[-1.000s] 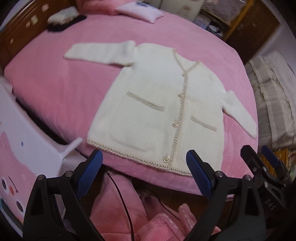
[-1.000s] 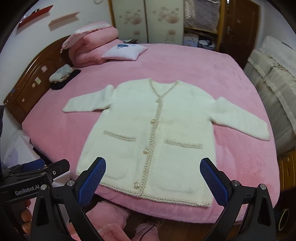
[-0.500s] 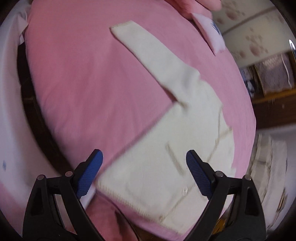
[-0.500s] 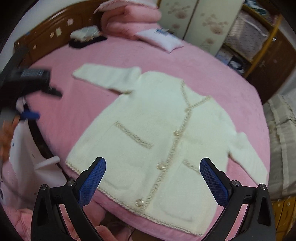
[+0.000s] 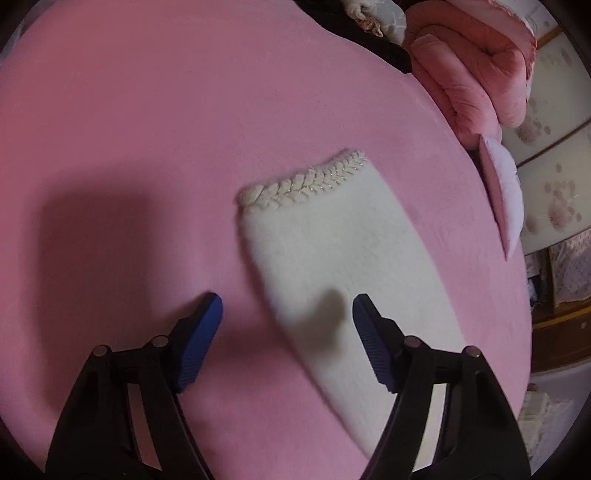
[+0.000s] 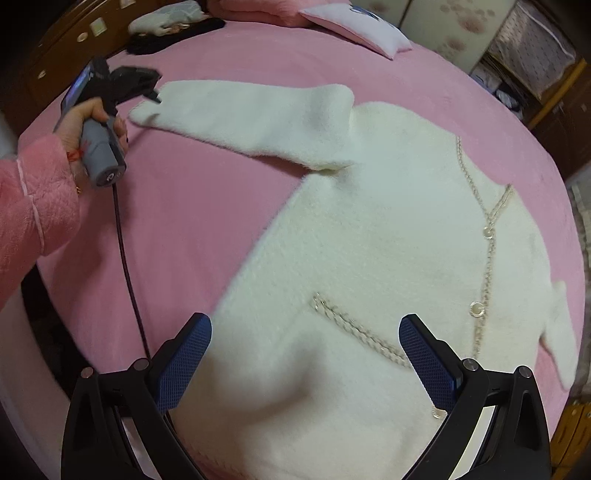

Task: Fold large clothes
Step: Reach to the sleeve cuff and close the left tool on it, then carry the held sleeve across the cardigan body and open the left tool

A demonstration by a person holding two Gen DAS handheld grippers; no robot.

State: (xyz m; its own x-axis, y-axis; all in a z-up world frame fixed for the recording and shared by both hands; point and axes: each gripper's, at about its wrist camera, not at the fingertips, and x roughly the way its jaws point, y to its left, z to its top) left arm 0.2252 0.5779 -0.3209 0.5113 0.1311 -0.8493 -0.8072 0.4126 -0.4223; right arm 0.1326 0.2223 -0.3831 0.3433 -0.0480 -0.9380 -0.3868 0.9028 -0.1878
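Left wrist view: the left gripper (image 5: 286, 317) hung over the cuff end of a sleeve (image 5: 332, 258) of the cream cardigan (image 6: 369, 258), pointing steeply down at the pink bed cover (image 5: 147, 129)
Left fingers: blue-padded, set partly apart and just then closing in; the sleeve lay below and between them, one edge under the right-hand finger (image 5: 373, 347), with no pad seen pressing on it
Sleeve cuff: braided trim (image 5: 306, 181), lying flat on the bed, ahead of the fingertips
Right wrist view: the right gripper (image 6: 304, 354) was over the lower body of the cardigan, near the braid-edged pocket (image 6: 358, 332)
Right fingers: wide apart, holding nothing; the knit lay beneath them, slightly humped between the pads
Cardigan: spread front-up on the bed, buttoned placket (image 6: 484, 266) running down its right part, one sleeve stretched out to the upper left
Person: a hand (image 6: 88, 122) in a pink fleecy sleeve (image 6: 33, 206) gripped the grey handle of the left gripper at that sleeve's cuff; a dark cable (image 6: 127, 266) trailed from the handle
Around: folded pink quilt (image 5: 480, 66), small pale pillow (image 6: 362, 29), wooden headboard (image 6: 48, 59)
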